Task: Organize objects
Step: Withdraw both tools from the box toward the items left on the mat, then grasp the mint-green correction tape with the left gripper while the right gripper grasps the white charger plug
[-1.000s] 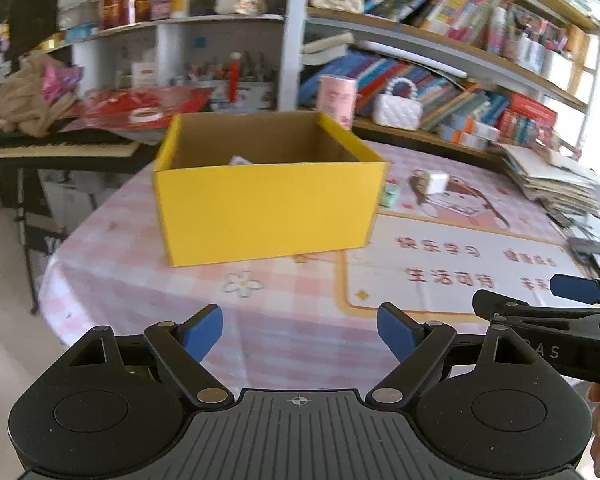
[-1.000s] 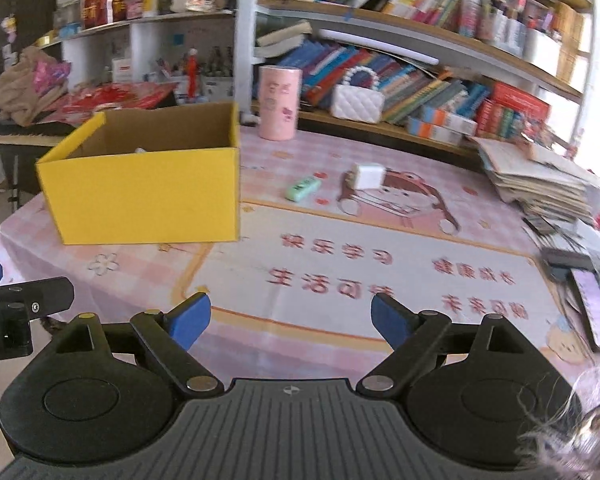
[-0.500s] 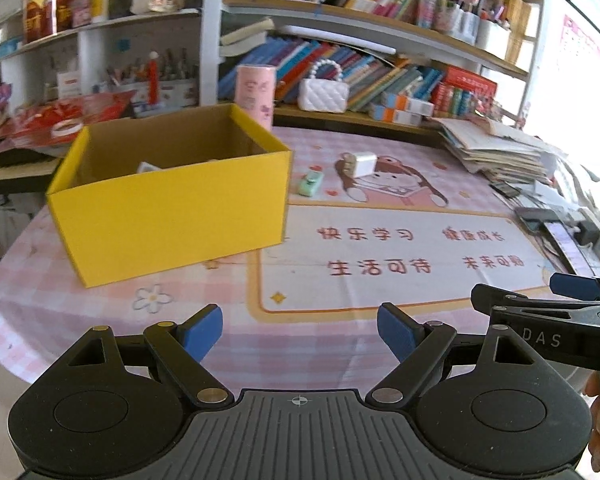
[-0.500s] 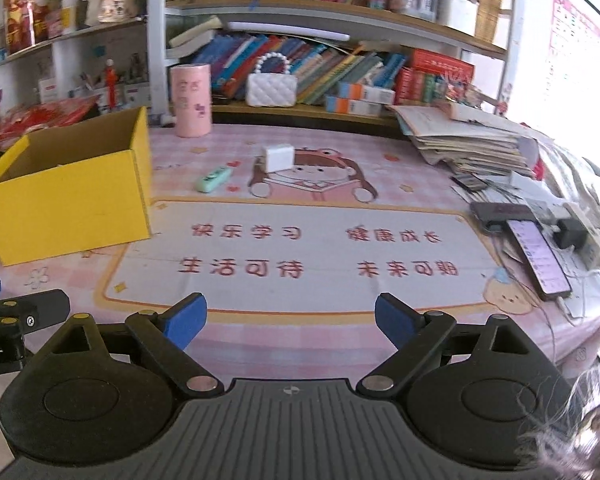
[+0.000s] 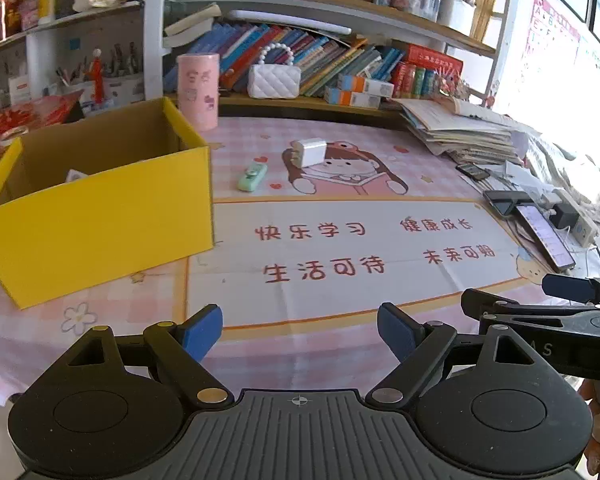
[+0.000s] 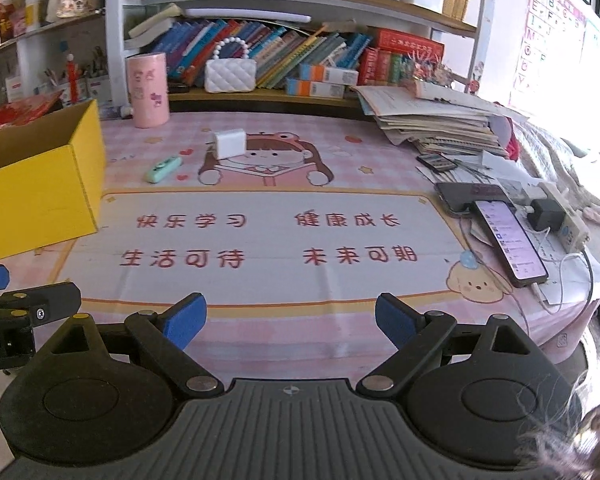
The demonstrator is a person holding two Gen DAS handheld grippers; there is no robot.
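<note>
Left wrist view: the left gripper hangs with jaws spread, empty; the yellow box sits at 10 o'clock, the mint case and white charger near 12.

Right wrist view: the right gripper has its jaws spread too. The phone and cables at 2 o'clock could snag on a wide reach across the tabletop.

Black ribbed gripper bodies, round pivot discs, brass screws, blue-padded fingers, white lettering
</note>
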